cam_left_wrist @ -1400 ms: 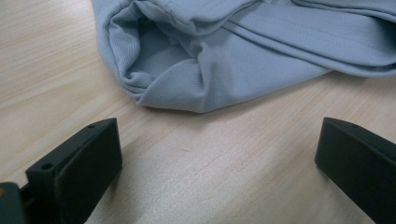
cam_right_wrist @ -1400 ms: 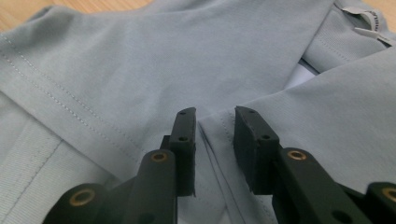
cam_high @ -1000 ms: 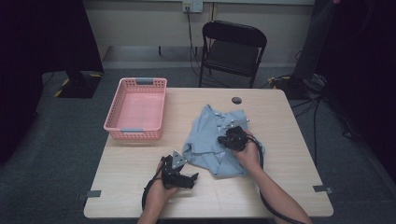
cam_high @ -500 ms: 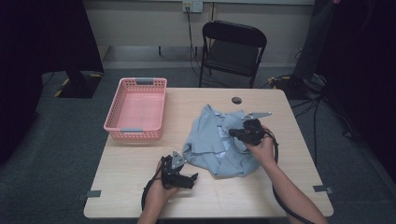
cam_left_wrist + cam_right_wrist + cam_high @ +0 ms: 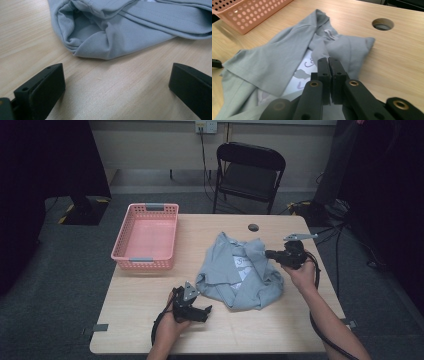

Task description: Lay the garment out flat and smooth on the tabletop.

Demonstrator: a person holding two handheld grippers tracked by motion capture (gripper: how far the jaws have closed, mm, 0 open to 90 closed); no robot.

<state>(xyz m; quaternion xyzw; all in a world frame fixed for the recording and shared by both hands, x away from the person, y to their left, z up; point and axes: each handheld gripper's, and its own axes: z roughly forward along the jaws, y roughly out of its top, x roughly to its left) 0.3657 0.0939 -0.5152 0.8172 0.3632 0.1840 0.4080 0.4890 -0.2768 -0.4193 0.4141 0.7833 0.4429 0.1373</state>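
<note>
- The grey T-shirt lay crumpled at the middle of the counter. The pink basket sat off toward 10 o'clock and the round cable hole at 12 o'clock of the cloth.
- Your right gripper stood at the shirt's 2 o'clock edge. Its fingers were clenched on a thin pinch of fabric, and only a sliver of cloth peeked out at the tips.
- That bite looked shallow. You did well to draw it toward 3 o'clock slowly and low, since a quick tug could have slipped the cloth free.
- Your left gripper rested on the counter at the shirt's 7 o'clock corner. Its fingers were released and spread wide, with the rolled hem just ahead of them but untouched.
- To spread the shirt flat, you needed that left side anchored. Sliding the lower finger under the hem and pinching it would have stopped the whole bundle from dragging along.
- You had to watch that the pull lifted one layer only, as the folded flap over the printed patch could have come along too.
</note>
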